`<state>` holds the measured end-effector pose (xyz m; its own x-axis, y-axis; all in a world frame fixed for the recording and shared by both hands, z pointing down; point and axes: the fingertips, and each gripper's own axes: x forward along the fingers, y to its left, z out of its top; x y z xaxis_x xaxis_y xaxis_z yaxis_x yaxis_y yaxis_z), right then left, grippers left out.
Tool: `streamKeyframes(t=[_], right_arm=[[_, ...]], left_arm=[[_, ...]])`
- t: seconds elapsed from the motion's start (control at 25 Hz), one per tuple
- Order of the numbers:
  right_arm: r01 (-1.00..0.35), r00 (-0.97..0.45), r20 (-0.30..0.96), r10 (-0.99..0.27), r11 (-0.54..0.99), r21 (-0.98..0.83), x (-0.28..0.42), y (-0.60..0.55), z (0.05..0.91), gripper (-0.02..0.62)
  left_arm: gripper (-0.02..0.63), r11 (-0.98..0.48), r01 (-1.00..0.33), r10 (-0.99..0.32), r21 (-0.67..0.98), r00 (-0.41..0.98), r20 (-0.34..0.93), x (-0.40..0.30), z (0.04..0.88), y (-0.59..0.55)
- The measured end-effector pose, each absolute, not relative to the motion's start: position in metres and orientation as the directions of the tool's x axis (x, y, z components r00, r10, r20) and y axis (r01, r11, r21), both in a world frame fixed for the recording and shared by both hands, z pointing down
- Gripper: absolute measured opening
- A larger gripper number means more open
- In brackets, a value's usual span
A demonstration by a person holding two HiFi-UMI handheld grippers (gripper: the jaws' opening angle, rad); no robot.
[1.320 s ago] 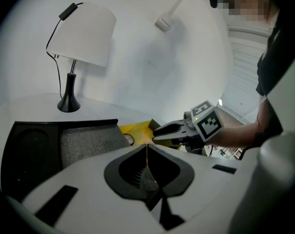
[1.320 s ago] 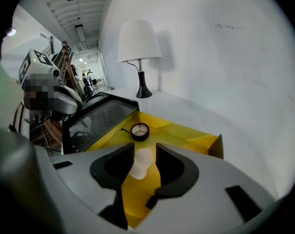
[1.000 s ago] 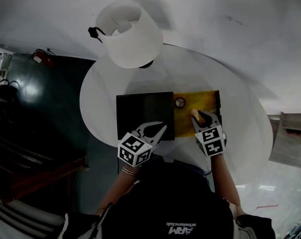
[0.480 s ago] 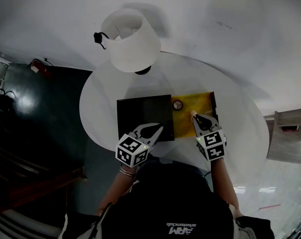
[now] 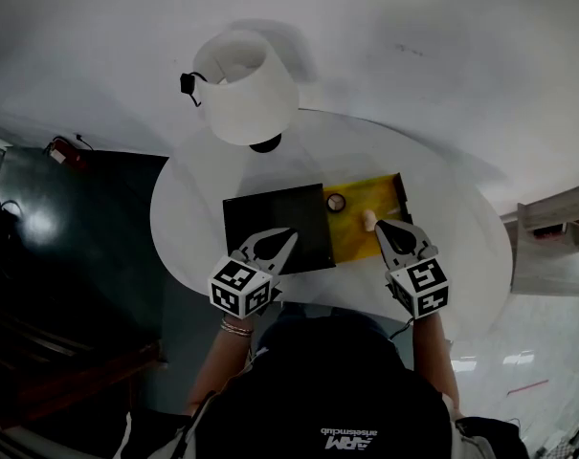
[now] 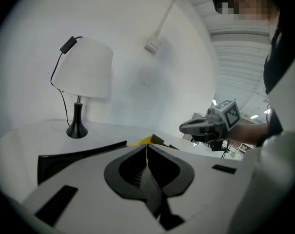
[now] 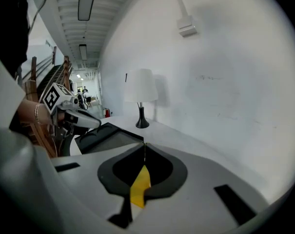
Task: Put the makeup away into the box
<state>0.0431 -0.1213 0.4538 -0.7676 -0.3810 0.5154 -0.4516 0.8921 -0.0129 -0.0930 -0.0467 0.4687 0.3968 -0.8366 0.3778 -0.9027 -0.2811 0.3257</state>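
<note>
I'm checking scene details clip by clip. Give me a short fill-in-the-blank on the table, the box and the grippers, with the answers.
1. The lamp standing on the round table has a ___ shade.
2. The inside of the open box is coloured ___.
3. The jaws of the left gripper and of the right gripper are both ___, with nothing held between them.

Missing words: white; yellow; shut.

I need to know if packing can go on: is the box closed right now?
No, the box shows its yellow inside in the head view, with the black lid laid flat beside it.
</note>
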Motion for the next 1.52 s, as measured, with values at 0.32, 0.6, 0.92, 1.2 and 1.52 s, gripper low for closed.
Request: streamKeyframes(t=[0.32, 0.6, 0.92, 1.2, 1.52], right_arm=[[-0.462, -0.785, 0.449, -0.428, 0.886, 0.036, 0.047, -0.114, 0.415, 0.018], [-0.502, -0.843, 0.261, -0.47, 0.862, -0.066, 0.065, -0.119, 0.37, 0.018], [-0.553, -0.795, 0.266, -0.546, 0.831, 0.056, 0.086, -0.127, 0.35, 0.018], [-0.567, -0.794, 0.209, -0.571, 0.819, 0.082, 0.092, -0.132, 0.324, 0.018], [-0.585, -0.781, 0.182, -0.597, 0.802, 0.123, 0.099, -0.139, 0.311, 0.018]], left_arm=[[0.021, -0.299, -0.919, -0.878, 0.257, 0.371, 0.302, -0.119, 0.429, -0.047], [0.021, -0.33, -0.923, -0.89, 0.197, 0.374, 0.259, -0.126, 0.407, -0.051], [0.021, -0.371, -0.918, -0.898, 0.14, 0.393, 0.199, -0.125, 0.374, -0.063], [0.021, -0.348, -0.933, -0.925, 0.092, 0.358, 0.13, -0.133, 0.339, -0.068], [0.021, -0.323, -0.943, -0.936, 0.083, 0.331, 0.118, -0.135, 0.334, -0.067]])
